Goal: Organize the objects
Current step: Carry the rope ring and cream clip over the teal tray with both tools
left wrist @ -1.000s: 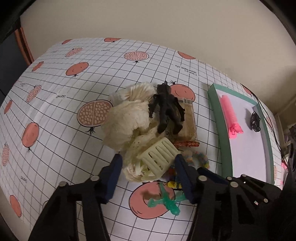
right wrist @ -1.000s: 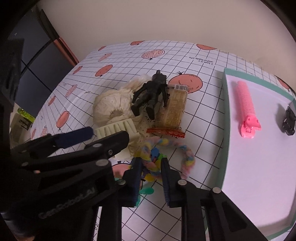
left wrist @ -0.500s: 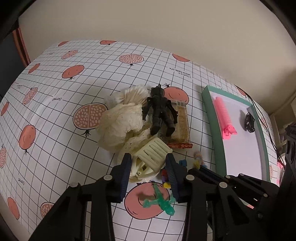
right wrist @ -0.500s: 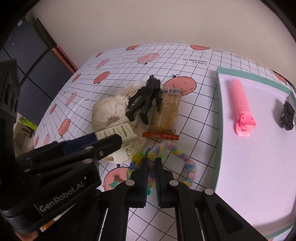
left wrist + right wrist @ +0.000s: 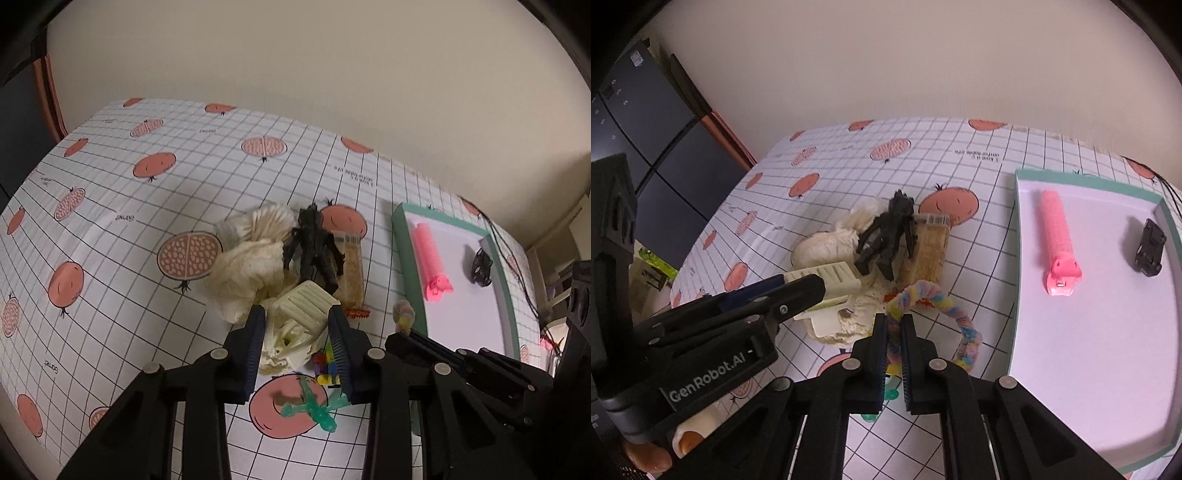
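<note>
A: While the right gripper (image 5: 894, 334) has its jaws pinched onto the pastel loop (image 5: 955, 314), the loop's free end trails near the tray (image 5: 1015, 295). Lift straight up first, so it clears the orange wrapper (image 5: 925, 302)

B: Left gripper (image 5: 297, 325)?

A: Jaws partly closed, one each side of the cream clip (image 5: 304, 301). Firm grip or only contact, cannot tell. The clip lies on the cream cloth (image 5: 245, 271), just beside the black figure (image 5: 314, 247)

B: Risk?

A: Cloth may snag and come up too. Squeeze the clip's hard body, raise slowly

B: Destination?

A: My guess is the tray; the pink clip (image 5: 1057, 242) and black car (image 5: 1150, 248) lie in it, with bare floor between
</note>
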